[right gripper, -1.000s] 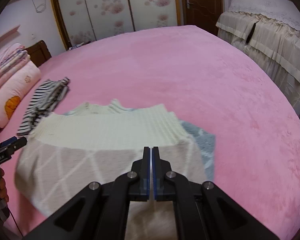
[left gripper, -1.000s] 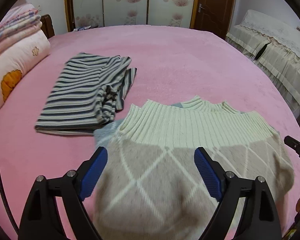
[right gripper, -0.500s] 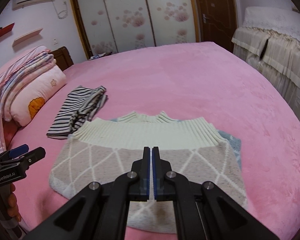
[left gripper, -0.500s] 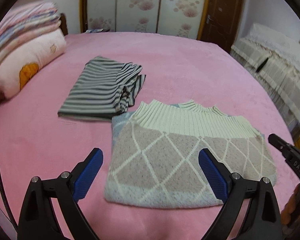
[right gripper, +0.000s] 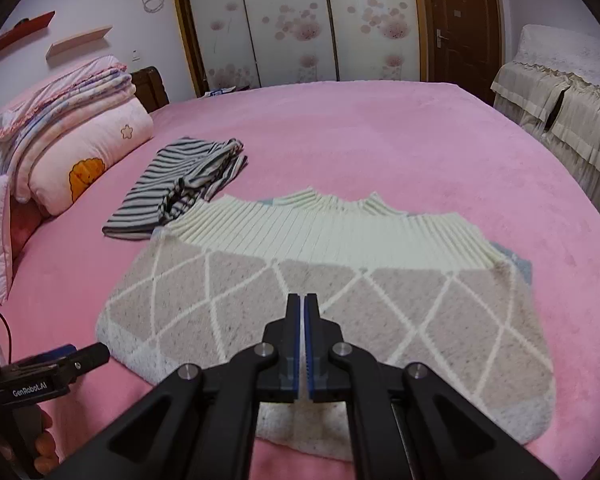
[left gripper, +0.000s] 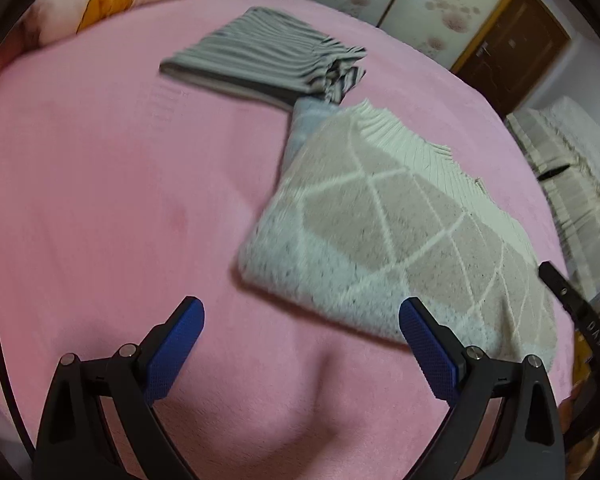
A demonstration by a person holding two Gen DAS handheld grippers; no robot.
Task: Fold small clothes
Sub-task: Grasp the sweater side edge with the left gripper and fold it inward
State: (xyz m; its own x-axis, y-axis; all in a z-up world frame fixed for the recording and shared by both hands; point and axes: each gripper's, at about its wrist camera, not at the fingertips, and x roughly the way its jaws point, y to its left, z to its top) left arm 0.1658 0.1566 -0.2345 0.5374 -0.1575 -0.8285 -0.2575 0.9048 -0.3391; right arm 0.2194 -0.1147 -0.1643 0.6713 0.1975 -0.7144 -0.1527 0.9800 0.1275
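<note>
A folded knit sweater (right gripper: 324, 304), beige with white diamond lines and a cream ribbed band, lies flat on the pink bed (right gripper: 380, 140). It also shows in the left wrist view (left gripper: 400, 232). My left gripper (left gripper: 300, 344) is open and empty, hovering over bare bed left of the sweater's near corner. My right gripper (right gripper: 303, 312) is shut with nothing between its pads, above the sweater's near edge. A folded striped garment (right gripper: 180, 184) lies beyond the sweater to the left; it also shows in the left wrist view (left gripper: 268, 56).
A stack of pink quilts and pillows (right gripper: 68, 140) sits at the bed's left. A covered sofa (right gripper: 564, 92) stands to the right. Wardrobe doors (right gripper: 292, 20) and a brown door (right gripper: 460, 16) are behind the bed.
Both grippers have pulled back from the sweater, which now lies folded flat. The left gripper has swung left and tilted over bare bed. The right gripper stays shut.
</note>
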